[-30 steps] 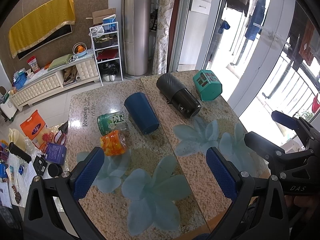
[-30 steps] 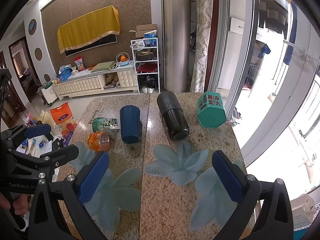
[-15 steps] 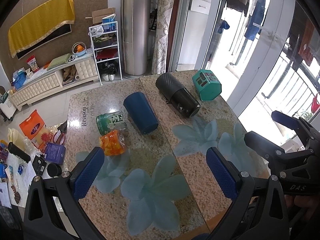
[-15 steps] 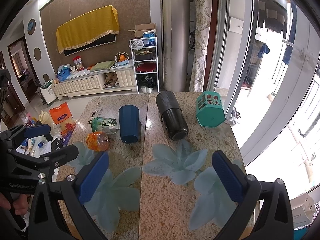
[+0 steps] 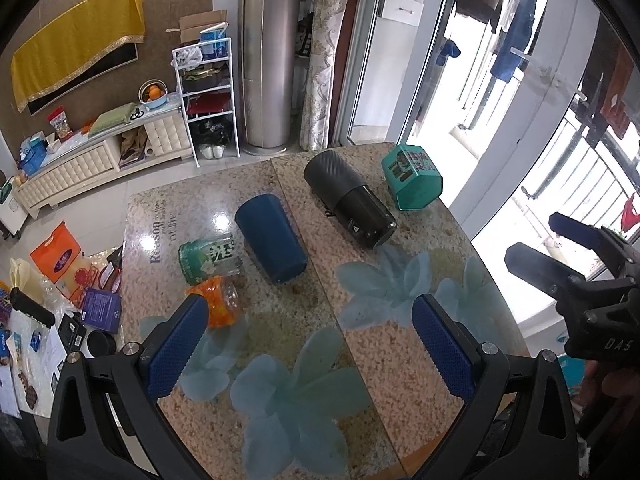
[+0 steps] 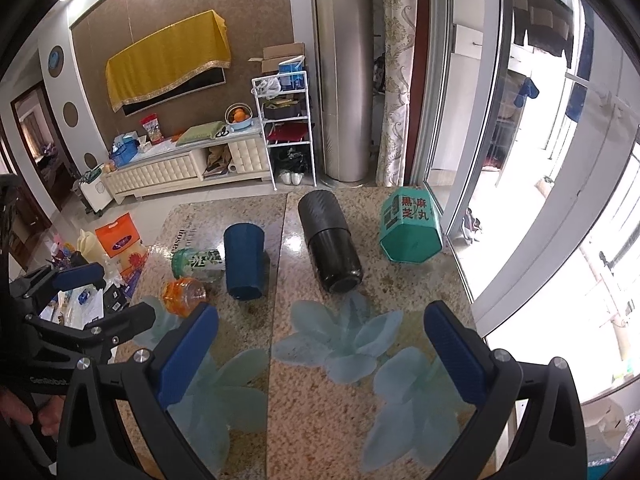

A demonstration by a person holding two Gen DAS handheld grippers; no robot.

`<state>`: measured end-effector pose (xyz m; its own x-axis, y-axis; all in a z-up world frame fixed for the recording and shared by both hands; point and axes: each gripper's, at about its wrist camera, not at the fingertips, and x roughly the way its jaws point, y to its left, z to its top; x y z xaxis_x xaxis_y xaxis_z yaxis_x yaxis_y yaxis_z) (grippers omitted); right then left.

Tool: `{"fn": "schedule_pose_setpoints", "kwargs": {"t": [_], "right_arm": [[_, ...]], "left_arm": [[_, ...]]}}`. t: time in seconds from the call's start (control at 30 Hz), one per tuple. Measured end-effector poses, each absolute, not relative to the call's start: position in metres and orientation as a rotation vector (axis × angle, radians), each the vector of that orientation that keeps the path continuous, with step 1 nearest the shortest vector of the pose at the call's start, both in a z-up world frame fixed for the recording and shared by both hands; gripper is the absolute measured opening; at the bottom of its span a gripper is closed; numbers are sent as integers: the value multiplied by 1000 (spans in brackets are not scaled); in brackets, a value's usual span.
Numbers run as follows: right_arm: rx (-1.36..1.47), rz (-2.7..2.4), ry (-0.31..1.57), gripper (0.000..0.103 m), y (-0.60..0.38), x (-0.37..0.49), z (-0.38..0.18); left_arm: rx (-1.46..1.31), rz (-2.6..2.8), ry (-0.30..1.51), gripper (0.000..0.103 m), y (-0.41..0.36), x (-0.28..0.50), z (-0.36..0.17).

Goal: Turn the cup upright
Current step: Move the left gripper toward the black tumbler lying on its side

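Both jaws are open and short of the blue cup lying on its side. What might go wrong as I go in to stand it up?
1. The blue cup lies round on smooth stone, so a nudge may roll it.
2. The green-label bottle and orange bottle lie close beside it; the left gripper could knock them.
3. The black flask lies near the right gripper path.

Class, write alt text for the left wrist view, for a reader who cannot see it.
A dark blue cup lies on its side on a speckled stone table, untouched, ahead of the open left gripper. Beside it lie a green can, an orange bottle, a black flask and a teal tin. The right gripper shows at the right edge.
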<state>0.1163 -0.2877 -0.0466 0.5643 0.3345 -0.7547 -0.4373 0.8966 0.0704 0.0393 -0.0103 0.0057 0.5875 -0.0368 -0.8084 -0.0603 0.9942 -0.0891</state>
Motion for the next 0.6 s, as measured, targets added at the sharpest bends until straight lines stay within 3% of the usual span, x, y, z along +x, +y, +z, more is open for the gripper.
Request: {"fn": "schedule_pose_setpoints", "kwargs": {"t": [0.6], "right_arm": [[-170, 592, 980, 103, -281, 240, -45]], "left_arm": [[-259, 68, 1048, 102, -34, 156, -28]]}}
